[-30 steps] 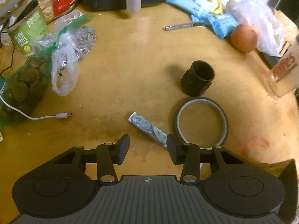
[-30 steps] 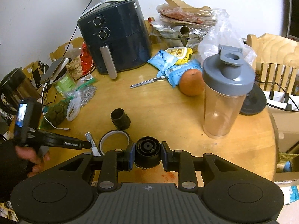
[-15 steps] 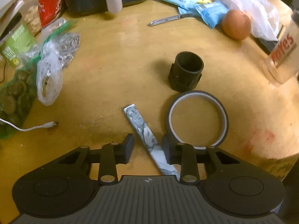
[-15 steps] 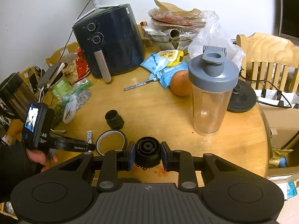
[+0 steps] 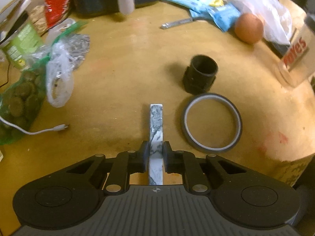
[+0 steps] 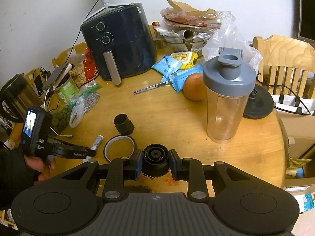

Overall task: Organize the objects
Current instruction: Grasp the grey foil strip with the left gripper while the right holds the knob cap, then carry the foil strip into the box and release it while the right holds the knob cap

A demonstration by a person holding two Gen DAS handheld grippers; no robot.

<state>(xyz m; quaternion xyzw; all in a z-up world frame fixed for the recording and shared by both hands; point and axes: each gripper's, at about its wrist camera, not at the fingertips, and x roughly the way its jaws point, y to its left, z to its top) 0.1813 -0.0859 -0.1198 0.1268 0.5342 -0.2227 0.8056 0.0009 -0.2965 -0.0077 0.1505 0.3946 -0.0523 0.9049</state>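
Left gripper point(image 5: 156, 153): fingers clenched on marbled bar point(image 5: 156, 123), which points away over the table point(image 5: 122, 82).
Tape ring point(image 5: 211, 122): flat, just right of bar.
Black coupling point(image 5: 200, 73): upright, behind ring.
Right gripper point(image 6: 155, 164): fingers clamp round black cap point(image 6: 155, 160).
Shaker bottle point(image 6: 228, 98): upright, far right.

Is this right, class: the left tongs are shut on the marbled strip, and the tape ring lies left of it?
Not quite. The left tongs are shut on the marbled strip, but the tape ring lies to its right, as the left wrist view shows.
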